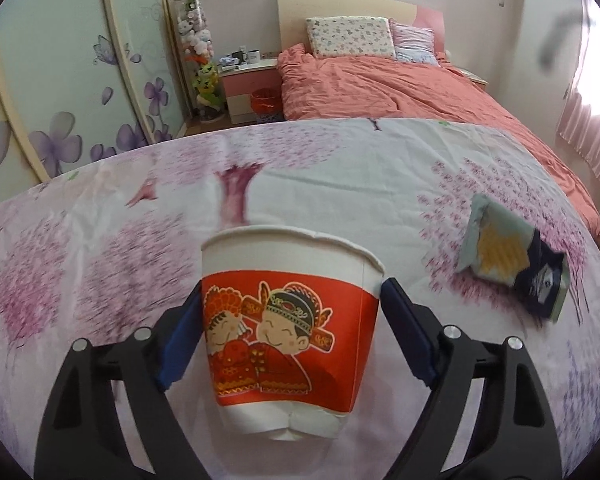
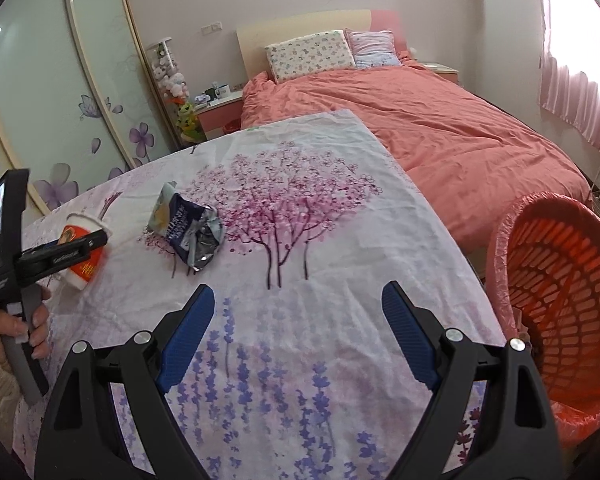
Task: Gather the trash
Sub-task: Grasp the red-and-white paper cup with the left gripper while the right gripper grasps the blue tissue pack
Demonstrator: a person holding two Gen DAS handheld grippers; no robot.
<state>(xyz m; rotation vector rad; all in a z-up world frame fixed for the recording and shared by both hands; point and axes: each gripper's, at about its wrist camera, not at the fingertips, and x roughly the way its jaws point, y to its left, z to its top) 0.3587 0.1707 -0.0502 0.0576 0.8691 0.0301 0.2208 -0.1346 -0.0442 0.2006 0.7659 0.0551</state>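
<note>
Trash on the cloth comes to two pieces: a paper cup [image 1: 292, 332] printed with a red cartoon couple, filling the lower middle of the left wrist view, and a crumpled snack wrapper [image 2: 190, 226] lying left of centre in the right wrist view. The left gripper [image 1: 290, 334] brackets the cup, one blue pad [image 1: 406, 334] at each side; whether the pads already press the paper I cannot tell, though they sit right at its walls. The step in hand looks like taking up the cup. Next the jaws need to close gently, since thin paper will likely buckle, and the cup must then travel to the red basket [image 2: 556, 320] lined with a red bag at the right edge of the right wrist view.

The right gripper [image 2: 298, 338] hangs wide and empty over bare cloth. The tablecloth [image 2: 300, 240] is white with pink trees and purple flowers, lightly wrinkled. Behind it stand a bed [image 2: 440, 136] with a salmon duvet, two pillows, a flowered wardrobe and pink curtains.
</note>
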